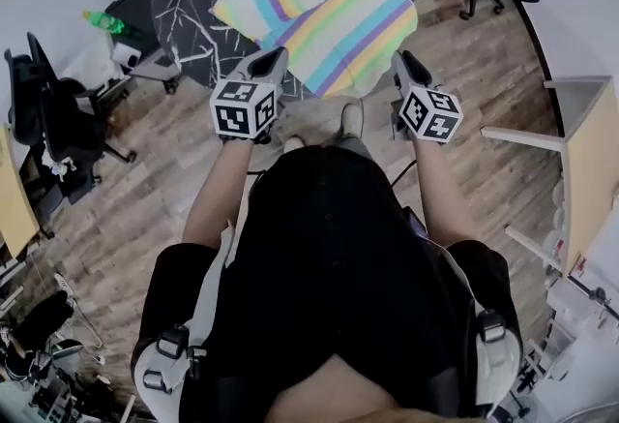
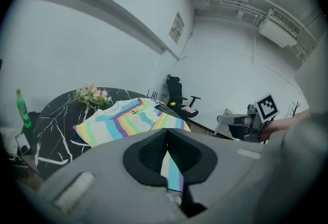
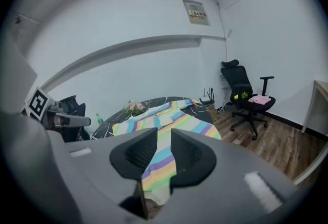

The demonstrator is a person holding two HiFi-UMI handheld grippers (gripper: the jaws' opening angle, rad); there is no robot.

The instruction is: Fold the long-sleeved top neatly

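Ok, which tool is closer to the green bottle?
Left. In the head view the left tool sits right of and below the bottle; the right tool is farther right, past the top's near edge.

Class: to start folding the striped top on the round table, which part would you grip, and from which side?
Grip the near edge of the top, at its corners, coming from the person's side. That edge appears to drape over the table rim, so jaws could close around loose cloth; the rest lies flat on the tabletop.
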